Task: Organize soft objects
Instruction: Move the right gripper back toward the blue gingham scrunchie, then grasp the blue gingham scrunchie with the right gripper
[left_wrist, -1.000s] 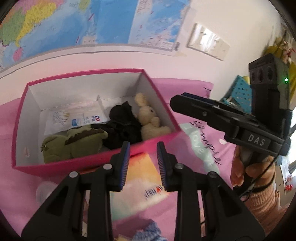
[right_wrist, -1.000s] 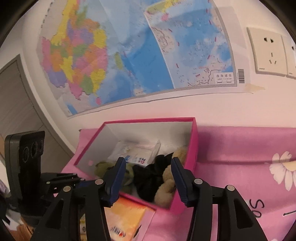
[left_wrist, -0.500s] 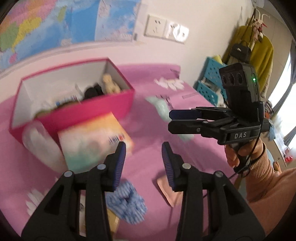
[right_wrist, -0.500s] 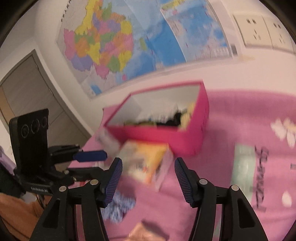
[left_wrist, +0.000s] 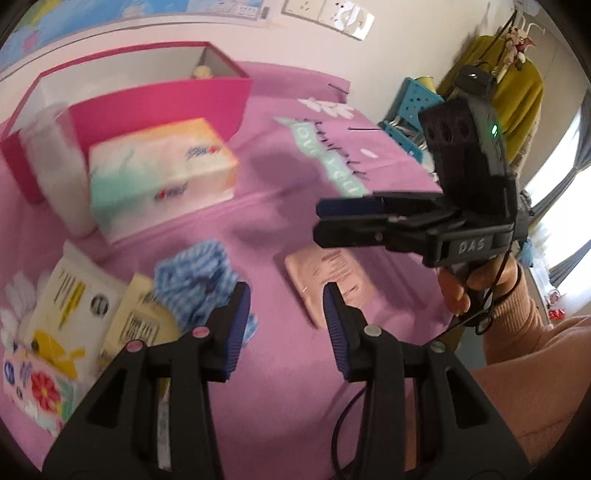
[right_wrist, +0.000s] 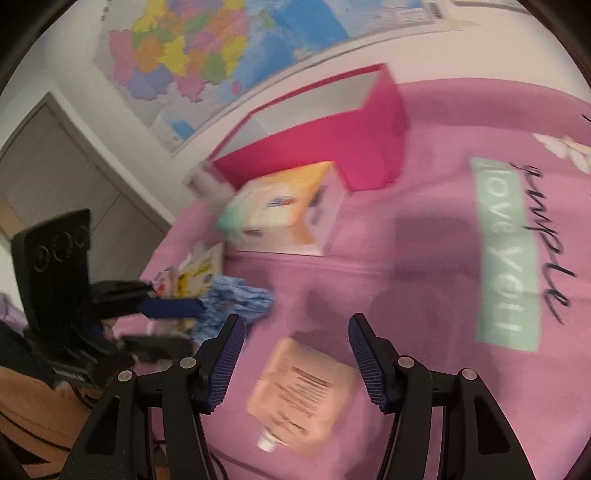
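Pink bed cover (left_wrist: 280, 184), left to right in the left wrist view:
- Flowered packet (left_wrist: 35, 391) at the near left edge.
- White and yellow packet (left_wrist: 74, 299), cream packet (left_wrist: 142, 321) beside it.
- Blue checked cloth (left_wrist: 195, 273), crumpled, just left of the left gripper (left_wrist: 282, 326); jaws apart, empty.
- Tissue pack (left_wrist: 162, 173), touching the front of the pink box (left_wrist: 166, 96).
- Pink box, open-topped, by the wall; a cream plush toy (left_wrist: 202, 71) shows inside.
- Peach pouch (right_wrist: 303, 395), flat, below the right gripper (right_wrist: 295, 360); jaws apart, not touching it.
- Person's hand (left_wrist: 476, 280) on the right gripper's handle.
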